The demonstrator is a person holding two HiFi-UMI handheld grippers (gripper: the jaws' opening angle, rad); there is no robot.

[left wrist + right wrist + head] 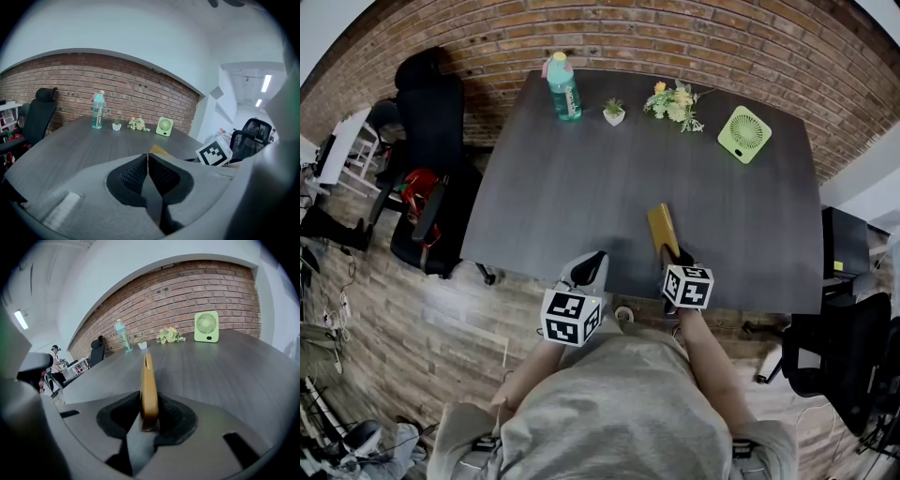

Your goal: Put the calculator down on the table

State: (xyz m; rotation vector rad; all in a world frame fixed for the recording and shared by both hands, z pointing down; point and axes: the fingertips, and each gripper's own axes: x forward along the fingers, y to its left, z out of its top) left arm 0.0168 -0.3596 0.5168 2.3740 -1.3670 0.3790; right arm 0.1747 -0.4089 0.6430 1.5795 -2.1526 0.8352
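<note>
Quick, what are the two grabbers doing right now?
Left gripper: closed, holding nothing.
Right gripper: closed on the yellow calculator.

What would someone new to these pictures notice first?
The yellow calculator stands out, held in the right gripper near the front edge of the dark table. Along the table's far edge, by the brick wall, sit a teal bottle, a small plant, flowers and a bright green fan.
</note>
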